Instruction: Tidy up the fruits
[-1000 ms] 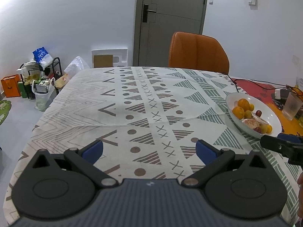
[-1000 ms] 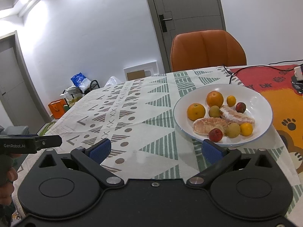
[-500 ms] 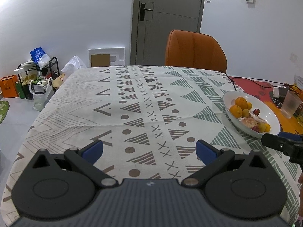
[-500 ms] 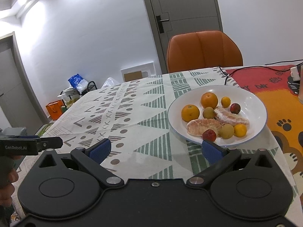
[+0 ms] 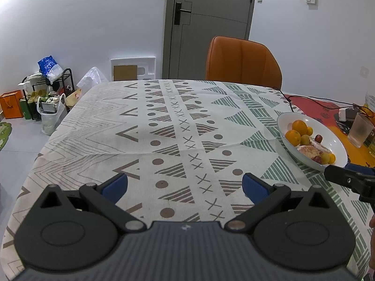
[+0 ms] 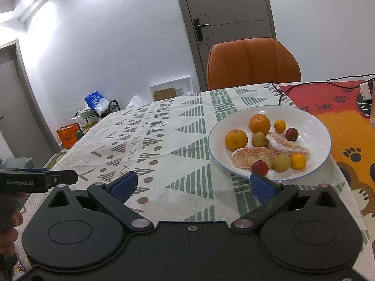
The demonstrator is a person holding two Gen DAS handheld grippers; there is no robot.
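Note:
A white plate (image 6: 314,126) of mixed fruit sits on the patterned tablecloth at the table's right side. It holds two oranges (image 6: 236,139), peeled pomelo pieces (image 6: 252,157), small yellow, green and red fruits. The plate also shows in the left wrist view (image 5: 332,138). My right gripper (image 6: 192,186) is open and empty, just in front of the plate's near rim. My left gripper (image 5: 185,186) is open and empty over the bare tablecloth, left of the plate.
An orange chair (image 5: 242,61) stands at the table's far edge. A red and orange mat (image 6: 346,107) with a black cable and a white adapter lies right of the plate. A frosted cup (image 5: 359,130) stands beyond the plate. Bags and a rack sit on the floor at left.
Both grippers have drawn back and risen slightly, so the table and plate look a little farther off. Both stay open and empty.

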